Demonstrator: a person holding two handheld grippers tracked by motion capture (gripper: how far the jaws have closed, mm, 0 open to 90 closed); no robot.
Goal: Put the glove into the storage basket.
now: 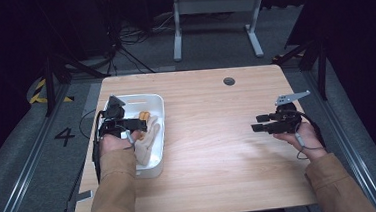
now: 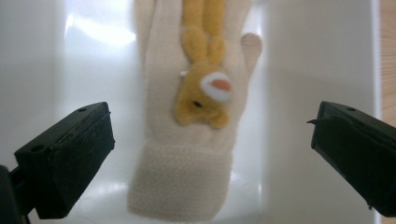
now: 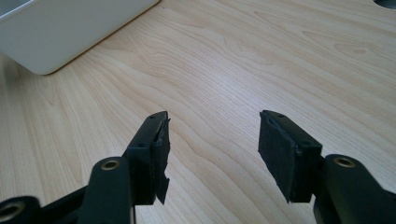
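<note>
A cream knitted glove [image 2: 187, 154] with a yellow plush rabbit [image 2: 203, 88] sewn on it lies flat in a white bin [image 1: 160, 113] at the table's left. My left gripper [image 1: 136, 123] hovers over the bin and points down at the glove [image 1: 147, 139]; its jaws stand wide apart on either side of the glove's cuff, touching nothing. My right gripper [image 1: 258, 122] sits at the table's right, held level and pointing left. Its jaws are open over bare wood, with nothing between the pads [image 3: 212, 154].
The wooden table [image 1: 214, 149] has a round cable hole [image 1: 229, 81] near its far edge. A corner of the white bin [image 3: 56, 32] lies ahead of the right gripper. Beyond the table are a desk frame, cables and yellow-black floor tape.
</note>
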